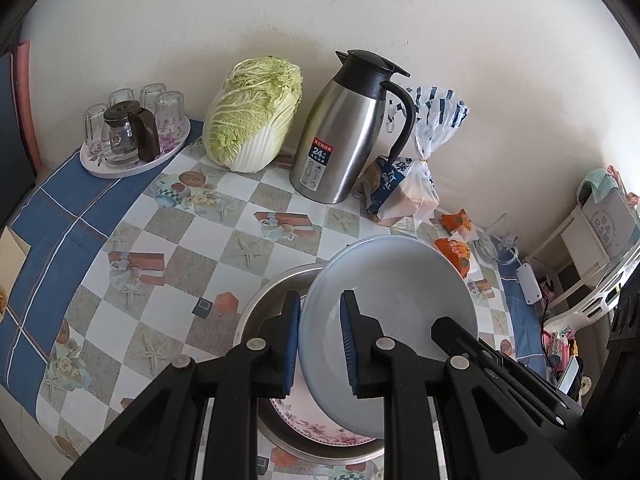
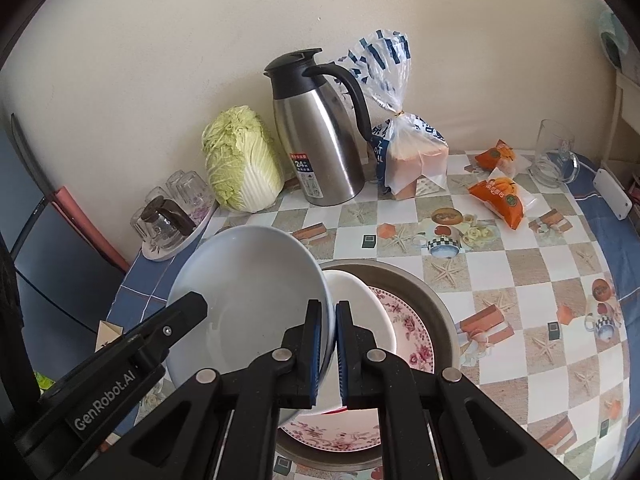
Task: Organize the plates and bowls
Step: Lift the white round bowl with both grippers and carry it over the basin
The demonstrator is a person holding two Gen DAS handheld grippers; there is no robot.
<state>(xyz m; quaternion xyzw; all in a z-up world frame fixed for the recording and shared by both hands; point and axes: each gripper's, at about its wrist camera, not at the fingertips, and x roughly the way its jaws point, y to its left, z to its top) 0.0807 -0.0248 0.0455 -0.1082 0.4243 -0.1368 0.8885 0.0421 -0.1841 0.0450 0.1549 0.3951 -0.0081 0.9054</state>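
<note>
Plate (image 1: 392,280), pale blue, is pinched at opposite rims by both grippers and hangs tilted above a steel basin (image 1: 264,300). The left gripper (image 1: 320,344) has its jaws clamped on the rim at 9 o'clock; the right gripper (image 2: 328,344) has its jaws pressed nearly together on the rim at 3 o'clock. Only the right wrist view shows a white dish (image 2: 360,308) and a floral plate (image 2: 412,332) leaning in the basin, plus a glass mug (image 2: 556,156). The tabletop (image 1: 180,248) wears a checked oilcloth against a cream wall, with napa cabbage (image 1: 252,116), thermal carafe (image 1: 344,132) and bagged bread (image 1: 404,192) at 12 o'clock.
</note>
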